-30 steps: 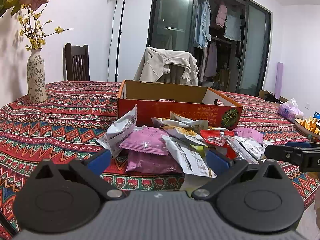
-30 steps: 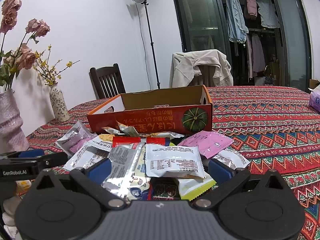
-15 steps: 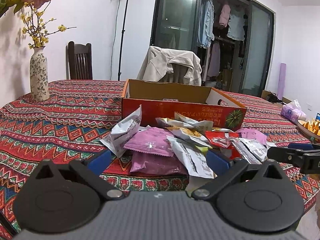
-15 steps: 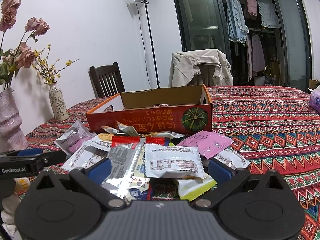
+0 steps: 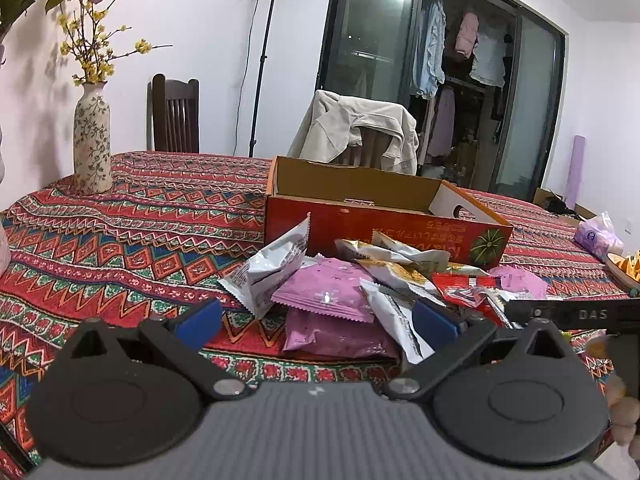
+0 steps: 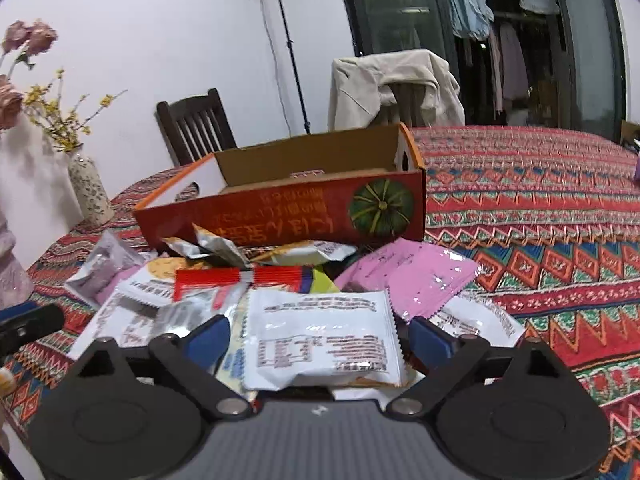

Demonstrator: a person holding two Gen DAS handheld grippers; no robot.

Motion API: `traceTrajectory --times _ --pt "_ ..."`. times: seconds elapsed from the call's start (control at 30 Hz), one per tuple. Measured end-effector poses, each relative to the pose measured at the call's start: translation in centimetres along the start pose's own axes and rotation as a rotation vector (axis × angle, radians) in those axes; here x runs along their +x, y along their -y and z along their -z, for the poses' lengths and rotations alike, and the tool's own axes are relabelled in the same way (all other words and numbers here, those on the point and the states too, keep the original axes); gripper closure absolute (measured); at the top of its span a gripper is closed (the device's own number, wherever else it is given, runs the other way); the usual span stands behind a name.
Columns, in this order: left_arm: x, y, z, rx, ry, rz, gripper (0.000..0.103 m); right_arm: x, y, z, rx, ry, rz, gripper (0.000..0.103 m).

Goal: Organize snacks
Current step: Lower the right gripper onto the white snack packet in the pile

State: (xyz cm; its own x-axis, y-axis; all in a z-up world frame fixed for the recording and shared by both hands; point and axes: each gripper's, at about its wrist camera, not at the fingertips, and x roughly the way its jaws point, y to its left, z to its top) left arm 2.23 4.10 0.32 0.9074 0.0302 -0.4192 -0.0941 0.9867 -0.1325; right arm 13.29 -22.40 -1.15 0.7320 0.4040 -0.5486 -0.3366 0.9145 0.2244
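Note:
A heap of snack packets lies on the patterned tablecloth in front of an open orange cardboard box [image 5: 384, 216] [image 6: 280, 208]. In the left wrist view, purple packets [image 5: 324, 292] and a white packet [image 5: 272, 264] lie ahead of my open, empty left gripper [image 5: 318, 322]. In the right wrist view, a white packet with printed text [image 6: 320, 336] lies between the blue fingers of my open right gripper [image 6: 320, 340], with a pink packet [image 6: 416, 280] and a red packet [image 6: 240, 280] behind it. The right gripper's finger [image 5: 572, 314] shows at the left view's right edge.
A flowered vase [image 5: 92, 148] stands at the table's far left. Two chairs [image 5: 174, 116] stand behind the table, one draped with a beige jacket [image 5: 356, 132]. A tissue pack [image 5: 598, 234] and a bowl of snacks [image 5: 626, 268] sit at the right.
Both grippers have moved forward toward the heap. The right gripper has tilted down and closed in on the white packet, which now lies between its fingers.

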Motion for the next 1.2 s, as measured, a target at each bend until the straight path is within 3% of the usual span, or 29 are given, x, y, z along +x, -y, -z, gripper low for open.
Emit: traceTrajectory --times 0.33,0.63,0.67,0.7,0.83,1.0,1.2 --pt "0.3 0.1 0.0 -0.008 -0.014 -0.012 0.0 -0.7 -1.0 0.4 -0.088 0.019 -0.027 0.028" --pt "0.4 0.9 -0.4 0.003 -0.028 -0.036 0.0 -2.4 0.2 0.5 -0.054 0.071 -0.05 0.043" --pt "0.5 1.2 -0.5 0.006 -0.031 -0.038 0.0 -2.5 0.3 0.5 -0.053 0.077 -0.049 0.053" --pt "0.5 1.4 -0.5 0.009 -0.034 -0.04 0.0 -2.6 0.4 0.5 -0.049 0.077 -0.054 0.07" --pt "0.9 2.5 -0.6 0.026 -0.05 -0.046 0.0 -3.1 1.3 0.6 -0.031 0.09 -0.073 0.076" --pt "1.2 3.7 -0.6 0.042 -0.066 -0.059 0.0 -3.9 2.2 0.7 -0.012 0.124 -0.097 0.094" --pt "1.4 4.9 -0.8 0.044 -0.08 -0.086 0.0 -4.9 2.2 0.5 -0.04 0.17 -0.141 0.094"
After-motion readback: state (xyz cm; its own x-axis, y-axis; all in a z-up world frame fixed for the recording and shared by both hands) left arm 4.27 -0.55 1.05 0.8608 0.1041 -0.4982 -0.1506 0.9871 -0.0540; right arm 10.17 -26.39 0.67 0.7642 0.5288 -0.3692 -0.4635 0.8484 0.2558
